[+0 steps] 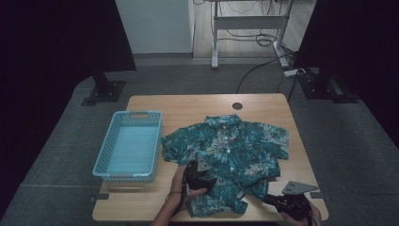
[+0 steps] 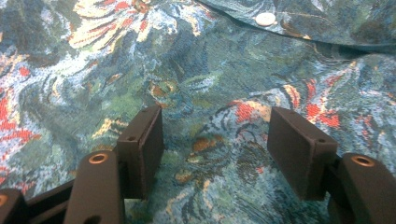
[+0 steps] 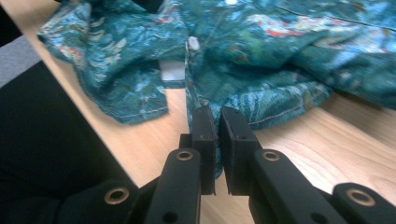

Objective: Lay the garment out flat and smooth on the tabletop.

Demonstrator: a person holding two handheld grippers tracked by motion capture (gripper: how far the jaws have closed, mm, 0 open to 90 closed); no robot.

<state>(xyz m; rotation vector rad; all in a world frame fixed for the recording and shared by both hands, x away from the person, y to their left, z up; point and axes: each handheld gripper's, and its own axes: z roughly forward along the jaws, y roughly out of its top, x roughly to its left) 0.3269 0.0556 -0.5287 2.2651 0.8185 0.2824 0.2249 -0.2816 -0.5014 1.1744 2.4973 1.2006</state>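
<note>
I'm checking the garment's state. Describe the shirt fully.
The shirt is a short-sleeved, collared, teal floral woven fabric with white buttons, lying front up and rumpled on the table, right of the basket. The left gripper rests open on its cloth; the right gripper pinches its hem at the near edge.

left gripper (image 2: 215, 140) jaws apart, right gripper (image 3: 218, 140) (jaws pinched)

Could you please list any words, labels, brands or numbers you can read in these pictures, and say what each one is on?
There are none to read. The shirt bears only a floral print, and a small white tag inside it looks blank or too blurred to read. The basket and the table carry no lettering.
</note>
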